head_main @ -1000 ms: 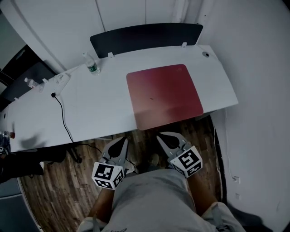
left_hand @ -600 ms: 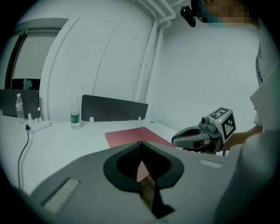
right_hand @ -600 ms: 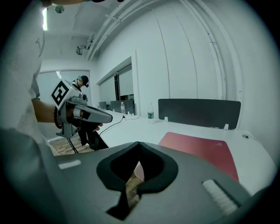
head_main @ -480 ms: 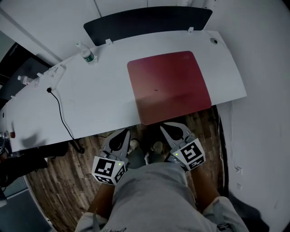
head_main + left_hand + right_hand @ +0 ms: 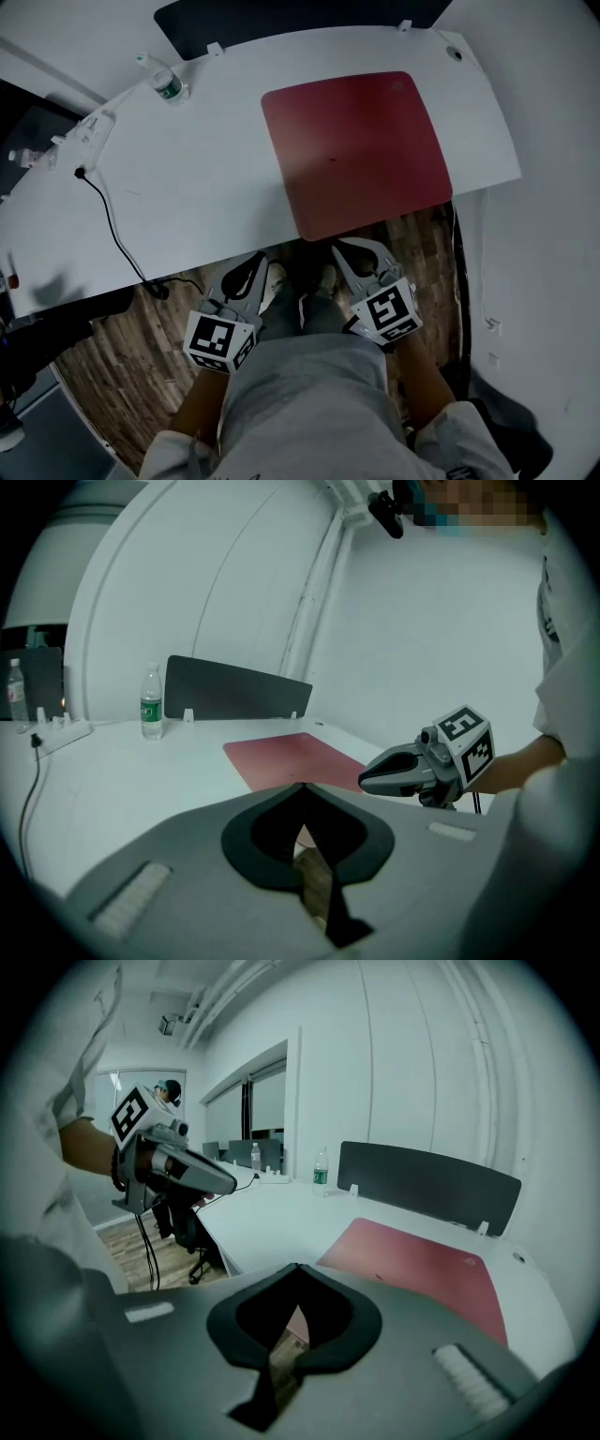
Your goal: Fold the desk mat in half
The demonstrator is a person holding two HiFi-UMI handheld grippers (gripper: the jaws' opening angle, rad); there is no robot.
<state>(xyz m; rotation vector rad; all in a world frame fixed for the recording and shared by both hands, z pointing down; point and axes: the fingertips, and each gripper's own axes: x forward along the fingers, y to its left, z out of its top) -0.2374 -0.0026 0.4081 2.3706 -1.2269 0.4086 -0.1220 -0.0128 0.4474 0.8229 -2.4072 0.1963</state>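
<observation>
**Fingers.** Left gripper [image 5: 255,262]: fingers clenched tip to tip, nothing between them. Right gripper [image 5: 341,247]: same, fingers pressed together and empty. Both are held over the wood floor [image 5: 122,328], just short of the table's front edge, tips aimed toward the table. Neither touches the desk mat [image 5: 356,150].

**Task item.** The desk mat is dark red w/ rounded corners. It lies flat and unfolded on the right half of the white table [image 5: 187,206]. Its outline is close to square; the longer side appears to run along the table's length, approx. left–right in the head view. It sits slightly skewed, w/ the near edge reaching the table's front edge directly ahead of the right gripper.

**Surroundings.** A bottle [image 5: 165,85] stands upright near the table's far edge, well left of the mat. A black cable [image 5: 108,220] trails across the left part and off the front edge. A dark divider panel [image 5: 281,14] runs along the far edge.

**Change vs. earlier frames.** Table and mat now sit higher and larger in the head view. The mat holds the same spot and orientation on the table – no fold started. Both grippers stay clenched and off the table.
</observation>
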